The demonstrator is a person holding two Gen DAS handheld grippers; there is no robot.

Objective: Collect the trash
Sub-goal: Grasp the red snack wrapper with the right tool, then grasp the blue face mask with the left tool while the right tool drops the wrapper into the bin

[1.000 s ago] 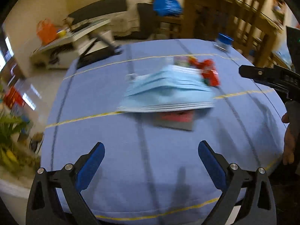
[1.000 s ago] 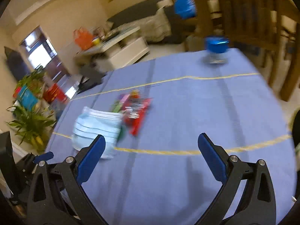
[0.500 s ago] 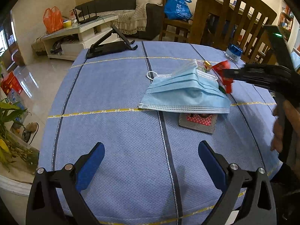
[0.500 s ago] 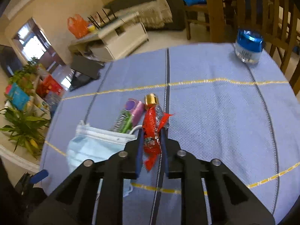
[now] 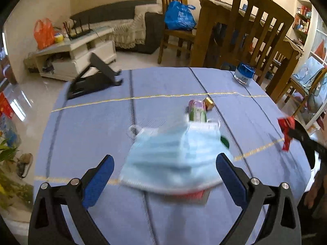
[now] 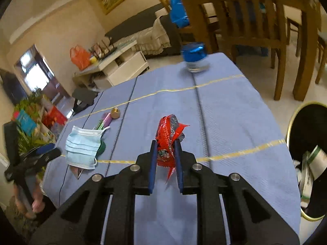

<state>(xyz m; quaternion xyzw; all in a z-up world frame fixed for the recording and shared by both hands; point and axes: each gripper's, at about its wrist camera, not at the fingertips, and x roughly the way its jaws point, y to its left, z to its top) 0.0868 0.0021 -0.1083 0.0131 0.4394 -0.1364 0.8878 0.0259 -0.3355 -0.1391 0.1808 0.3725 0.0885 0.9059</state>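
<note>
The right gripper (image 6: 165,153) pinches a crumpled red foil wrapper (image 6: 166,140) between its blue pads, above the blue tablecloth (image 6: 224,122). To the right stands a black round bin with a gold rim (image 6: 292,122). The left gripper (image 5: 164,175) has its fingers spread wide, just near a pale blue face mask (image 5: 173,157) lying on the cloth.

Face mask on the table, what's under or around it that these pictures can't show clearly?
- Left wrist view: a red-and-grey flat item under the face mask is mostly covered and blurred.
- Right wrist view: only its corner shows.
- Both views: the mask hides most of a green thing and the lower end of a pink-green tube.
</note>
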